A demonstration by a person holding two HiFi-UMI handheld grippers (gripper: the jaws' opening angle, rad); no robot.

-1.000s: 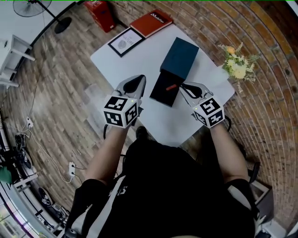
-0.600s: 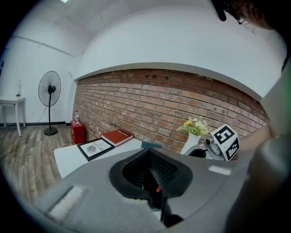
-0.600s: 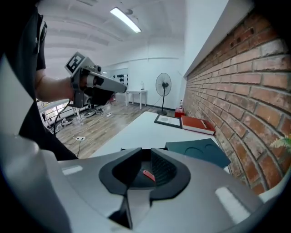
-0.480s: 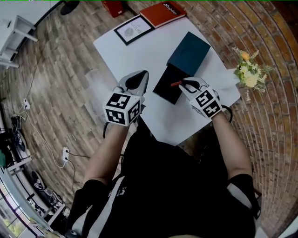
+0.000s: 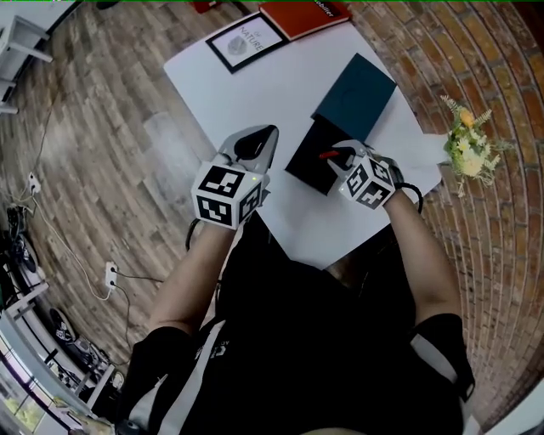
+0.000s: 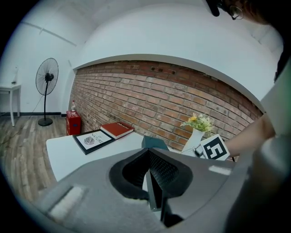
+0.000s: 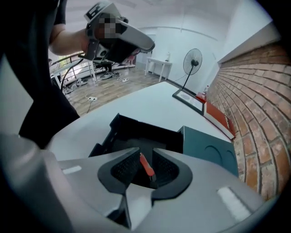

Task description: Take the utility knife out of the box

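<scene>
An open dark box [image 5: 313,163] lies on the white table [image 5: 255,93], with its teal lid [image 5: 357,95] beside it at the far side. The red utility knife [image 5: 327,155] lies inside the box. My right gripper [image 5: 342,158] points steeply down into the box. Its jaws are opening, and in the right gripper view the knife [image 7: 145,165] shows in the gap between the fingers without the pads pressing on it. My left gripper [image 5: 255,146] hovers at the table's left edge, shut and empty, and its closed fingertips [image 6: 148,153] point toward the lid [image 6: 154,143].
A framed picture [image 5: 246,40] and a red book [image 5: 306,12] lie at the table's far end. A vase of flowers [image 5: 466,140] stands at the right by the brick wall. A standing fan [image 6: 47,77] is on the wooden floor beyond the table.
The right gripper has tipped downward and sunk into the box over the knife, and its jaws have spread wider. The left gripper has dropped a little.
</scene>
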